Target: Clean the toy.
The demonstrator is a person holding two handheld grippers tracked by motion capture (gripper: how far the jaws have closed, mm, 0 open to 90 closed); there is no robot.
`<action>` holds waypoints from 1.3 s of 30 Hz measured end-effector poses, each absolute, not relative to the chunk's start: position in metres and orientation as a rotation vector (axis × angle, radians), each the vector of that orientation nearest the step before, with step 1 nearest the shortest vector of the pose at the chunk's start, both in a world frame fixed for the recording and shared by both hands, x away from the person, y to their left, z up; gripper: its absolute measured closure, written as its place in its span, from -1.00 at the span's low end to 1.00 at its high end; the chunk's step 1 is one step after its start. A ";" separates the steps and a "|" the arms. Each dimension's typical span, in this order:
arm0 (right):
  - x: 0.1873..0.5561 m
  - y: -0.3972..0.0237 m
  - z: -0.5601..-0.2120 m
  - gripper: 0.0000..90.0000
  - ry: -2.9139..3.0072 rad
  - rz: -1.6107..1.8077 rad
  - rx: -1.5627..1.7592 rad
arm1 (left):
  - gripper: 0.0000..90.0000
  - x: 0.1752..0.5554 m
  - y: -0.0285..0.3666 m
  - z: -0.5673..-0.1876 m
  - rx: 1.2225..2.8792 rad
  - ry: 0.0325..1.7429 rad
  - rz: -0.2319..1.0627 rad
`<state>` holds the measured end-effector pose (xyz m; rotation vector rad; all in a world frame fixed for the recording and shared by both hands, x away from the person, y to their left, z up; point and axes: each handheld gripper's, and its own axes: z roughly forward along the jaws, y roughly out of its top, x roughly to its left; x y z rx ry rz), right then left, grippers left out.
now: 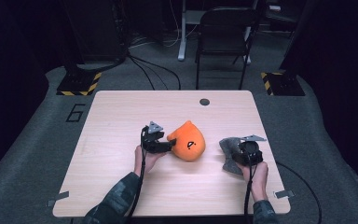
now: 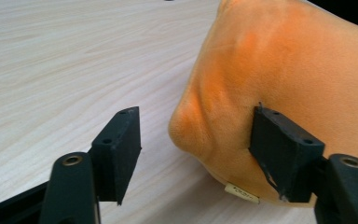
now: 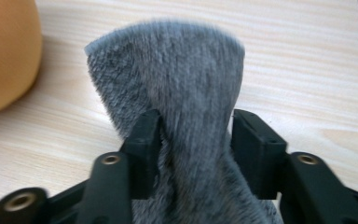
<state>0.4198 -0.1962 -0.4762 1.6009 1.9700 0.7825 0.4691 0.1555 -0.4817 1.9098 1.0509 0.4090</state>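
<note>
Both grippers stood part-open: the left gripper (image 1: 164,145) loosely straddled the orange plush (image 1: 188,141) at table centre, the right gripper (image 3: 193,140) touched the grey plush (image 3: 177,84) at three o'clock, so backing straight off looked safest.

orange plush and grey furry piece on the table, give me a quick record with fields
surface: wooden table
orange plush: rests mid-table, white tag at its base
grey furry piece: lies right of the plush, apart from it
left tool: jaws apart around a bulge of the plush, one pad off it
right tool: jaws either side of the grey piece, gap at one pad
chair: beyond the table
</note>
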 end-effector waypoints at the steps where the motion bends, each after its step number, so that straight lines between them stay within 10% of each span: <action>1: 0.421 -0.196 -0.478 0.04 1.979 0.775 1.601 | -0.32 0.470 0.156 -0.482 1.907 1.054 0.409; 18: 0.401 -0.221 -0.468 -0.95 1.988 0.857 1.579 | -0.80 0.451 0.179 -0.459 1.868 1.009 0.474; 39: 0.346 -0.273 -0.515 -1.00 2.037 0.856 1.500 | -0.96 0.391 0.287 -0.514 2.035 1.182 0.529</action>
